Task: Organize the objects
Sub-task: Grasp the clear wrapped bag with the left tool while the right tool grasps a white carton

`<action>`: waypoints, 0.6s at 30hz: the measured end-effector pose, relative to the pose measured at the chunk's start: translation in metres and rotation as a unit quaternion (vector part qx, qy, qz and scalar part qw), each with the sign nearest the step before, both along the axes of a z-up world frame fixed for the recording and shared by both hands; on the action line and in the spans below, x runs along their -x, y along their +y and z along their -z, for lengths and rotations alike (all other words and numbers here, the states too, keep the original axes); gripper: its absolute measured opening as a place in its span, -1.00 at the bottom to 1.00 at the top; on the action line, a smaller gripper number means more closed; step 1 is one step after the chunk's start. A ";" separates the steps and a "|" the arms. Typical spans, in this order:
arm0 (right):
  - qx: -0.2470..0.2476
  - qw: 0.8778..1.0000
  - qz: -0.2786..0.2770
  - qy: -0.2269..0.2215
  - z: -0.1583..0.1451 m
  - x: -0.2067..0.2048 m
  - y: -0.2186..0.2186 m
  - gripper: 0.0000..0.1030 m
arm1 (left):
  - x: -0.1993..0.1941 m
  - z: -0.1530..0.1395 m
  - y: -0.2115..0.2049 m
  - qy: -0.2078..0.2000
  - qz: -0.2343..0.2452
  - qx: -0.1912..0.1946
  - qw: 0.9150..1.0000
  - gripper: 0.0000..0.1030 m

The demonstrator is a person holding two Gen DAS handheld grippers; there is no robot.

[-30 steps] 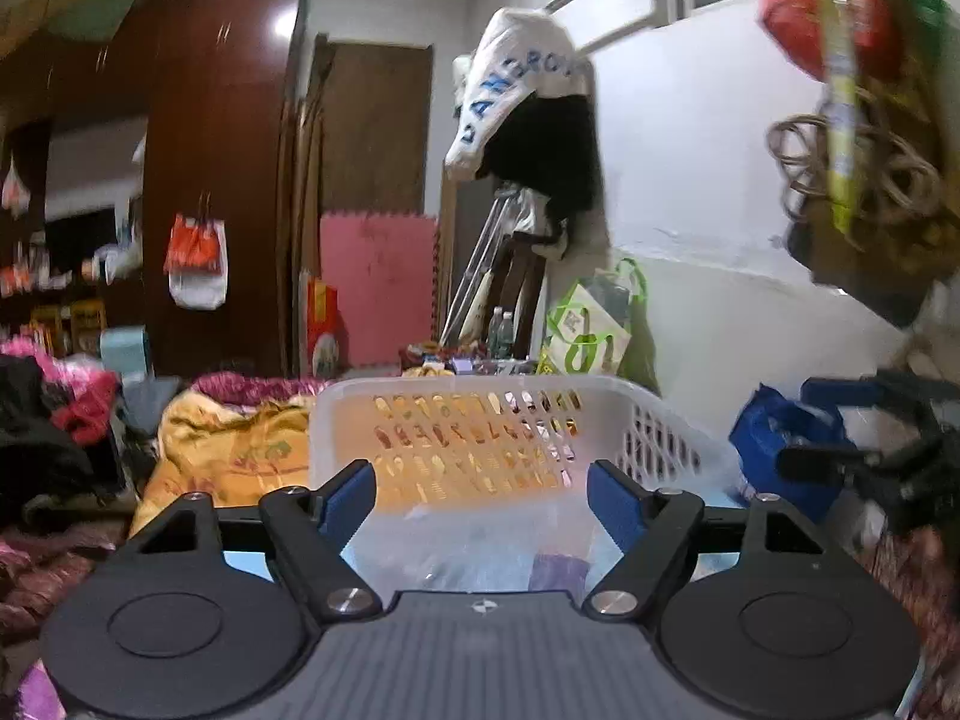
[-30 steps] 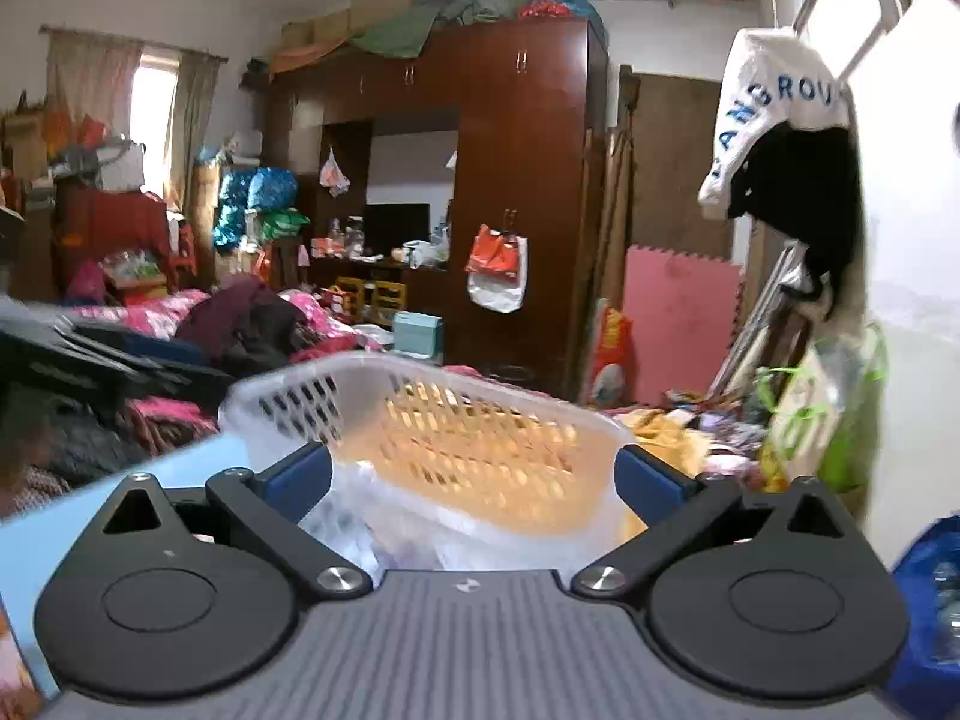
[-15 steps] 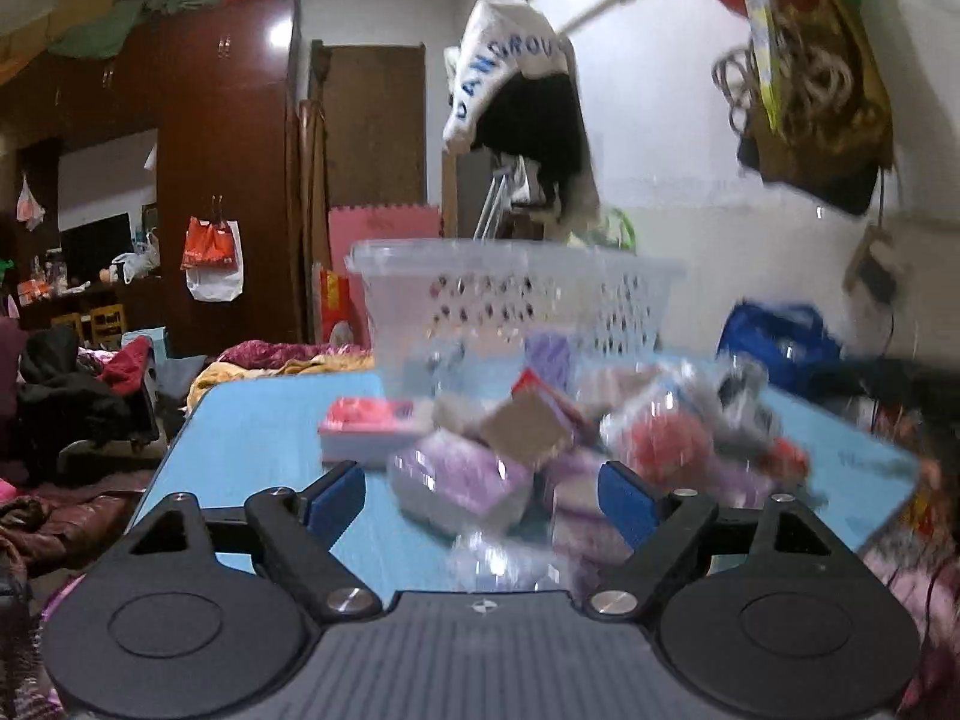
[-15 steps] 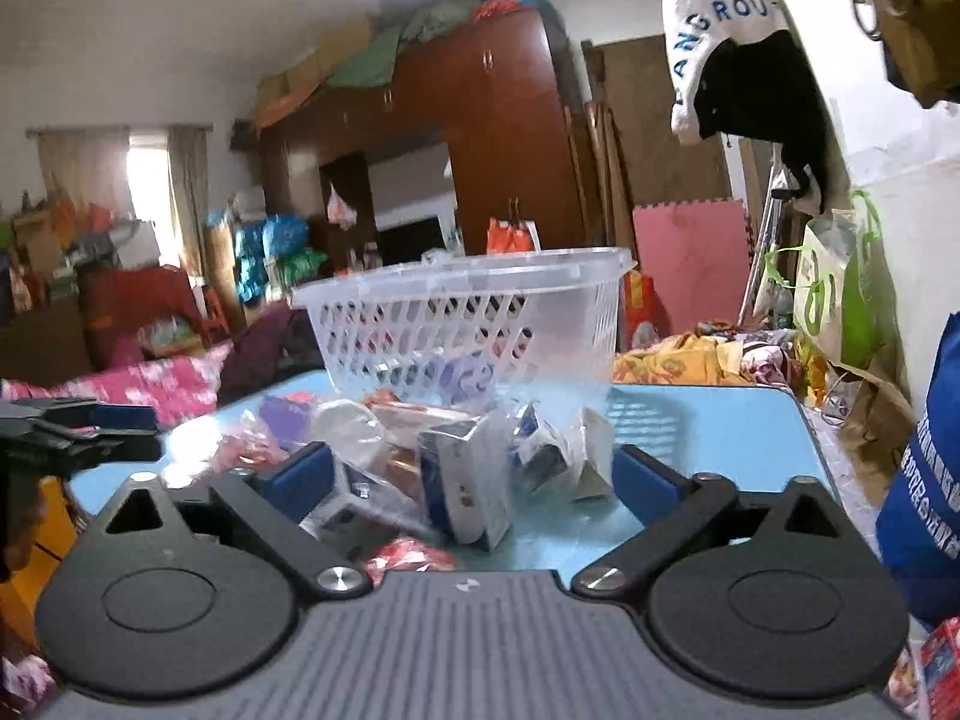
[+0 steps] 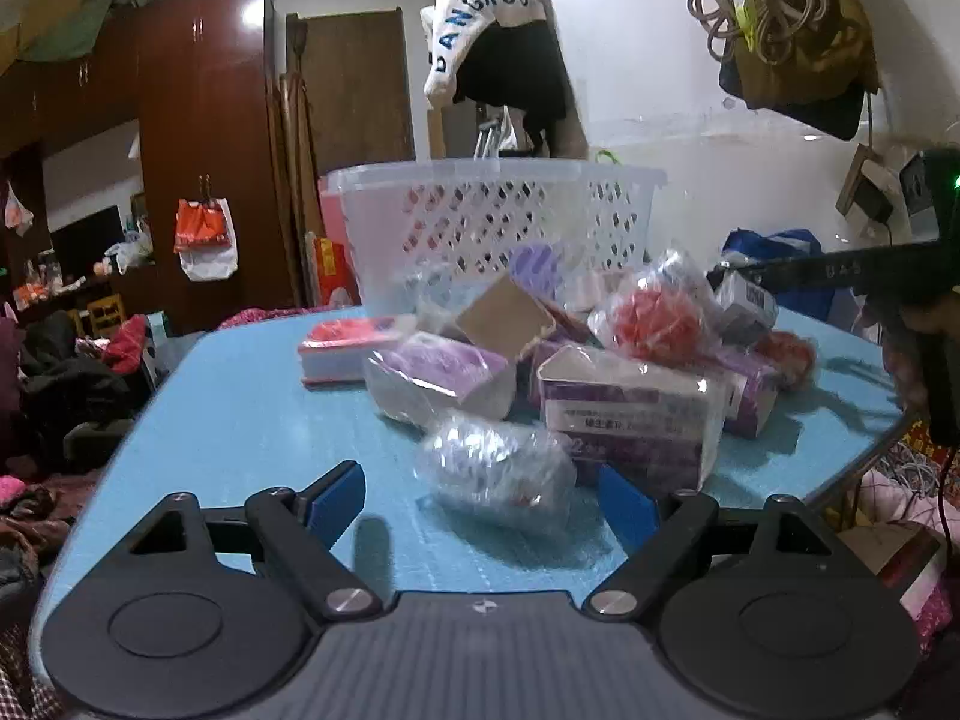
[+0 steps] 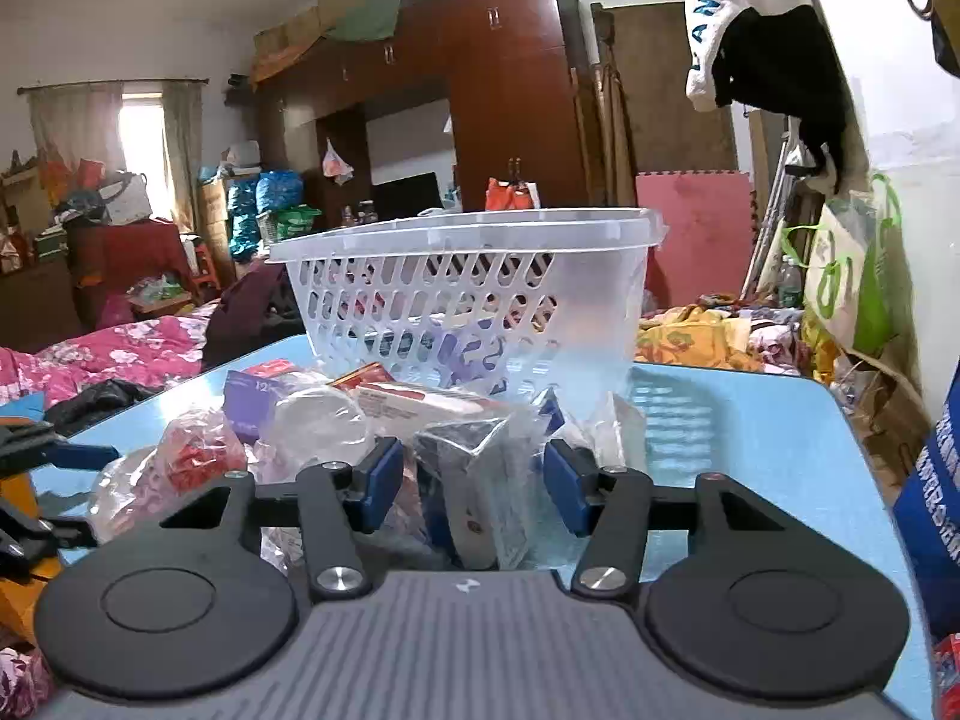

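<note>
Left wrist view: we hold the left gripper (image 5: 480,495) spread before a clear-wrapped bundle (image 5: 495,474) on the blue table (image 5: 240,408); most packets lie outside the basket (image 5: 492,228). Our right gripper (image 6: 469,483) has just been closing around a bagged packet (image 6: 480,480), pads not visibly pressing, so we judge sorting barely begun.

blue table (image 5: 240,408) carries a white basket (image 5: 498,222) and wrapped packets (image 5: 624,414).

Dark wardrobe (image 6: 510,90), hanging garment (image 5: 498,42), perhaps bedding (image 6: 114,354)
</note>
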State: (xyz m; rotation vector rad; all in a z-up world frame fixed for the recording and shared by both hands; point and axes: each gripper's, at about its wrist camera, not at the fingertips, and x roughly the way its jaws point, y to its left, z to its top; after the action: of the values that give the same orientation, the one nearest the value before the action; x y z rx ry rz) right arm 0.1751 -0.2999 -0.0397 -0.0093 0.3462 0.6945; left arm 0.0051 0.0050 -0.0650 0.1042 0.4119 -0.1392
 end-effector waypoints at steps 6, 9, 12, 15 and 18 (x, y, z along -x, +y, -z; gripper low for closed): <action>0.002 1.000 0.002 -0.006 0.002 0.006 -0.001 -0.08 | -0.005 0.004 0.002 -0.009 -0.006 0.011 1.000 0.70; 0.009 1.000 0.002 -0.005 0.001 0.006 0.002 -0.07 | -0.007 0.005 0.004 -0.011 -0.006 0.015 1.000 0.70; 0.017 1.000 0.004 0.003 0.001 0.003 0.004 -0.10 | -0.007 0.005 0.001 -0.016 -0.005 0.010 1.000 0.70; 0.010 1.000 0.011 -0.004 0.002 0.006 0.000 -0.13 | -0.009 0.005 0.000 -0.021 -0.006 0.006 1.000 0.70; -0.005 1.000 0.017 -0.011 0.001 0.009 -0.004 -0.14 | -0.008 0.006 0.000 -0.025 0.000 0.015 1.000 0.21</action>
State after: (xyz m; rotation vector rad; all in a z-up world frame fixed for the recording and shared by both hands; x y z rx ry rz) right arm 0.1660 -0.3042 -0.0408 -0.0013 0.3204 0.6628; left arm 0.0130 0.0047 -0.0709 0.0778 0.3601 -0.1418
